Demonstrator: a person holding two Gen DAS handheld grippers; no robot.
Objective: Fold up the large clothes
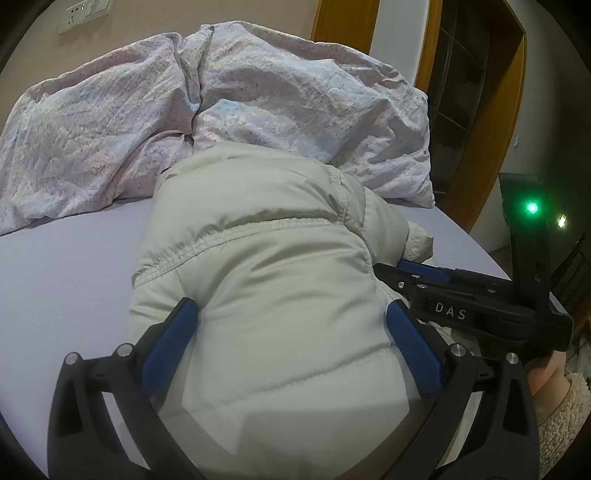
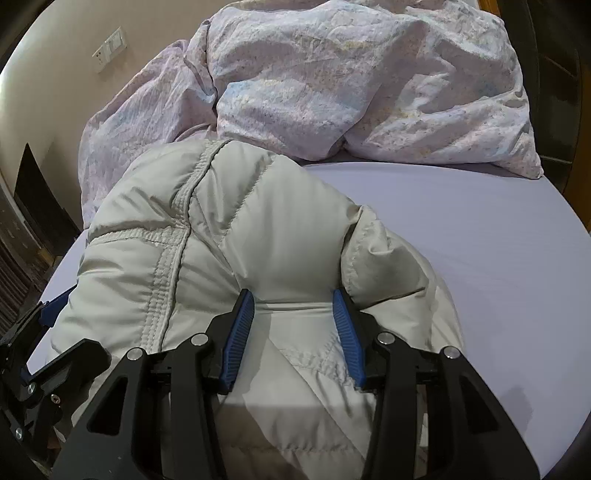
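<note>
So there's a puffy off-white down jacket point(image 1: 266, 280) bunched up on a bed with a pale lilac sheet point(image 1: 66, 266), and both grippers are clamped onto it at the near end. The left gripper point(image 1: 291, 314) has its blue pads point(image 1: 168, 350) spread fairly wide, but a thick roll of the jacket fills the whole gap between them and the fabric bulges around the pads, so I'd call that a grip on the jacket. The right gripper point(image 2: 293, 301) is doing the same thing: its blue fingers point(image 2: 236, 339) stand partway apart with a fold of the padded fabric pinched between them, creases running straight into the pads.

The two grippers sit close beside each other (from the left camera you can see the right one's black body lying just to the right of the jacket, with a green light glowing on it). A hand in a fluffy cream sleeve point(image 1: 561, 402) shows at the lower right of that view.

The jacket itself lies in a humped pile running away from the grippers toward a crumpled pinkish floral duvet point(image 2: 332, 81) heaped at the far end of the bed; the jacket's far end reaches the duvet. A wall with a socket plate point(image 1: 83, 13) is behind it all, and a wooden door frame point(image 1: 491, 129) off to the right.
</note>
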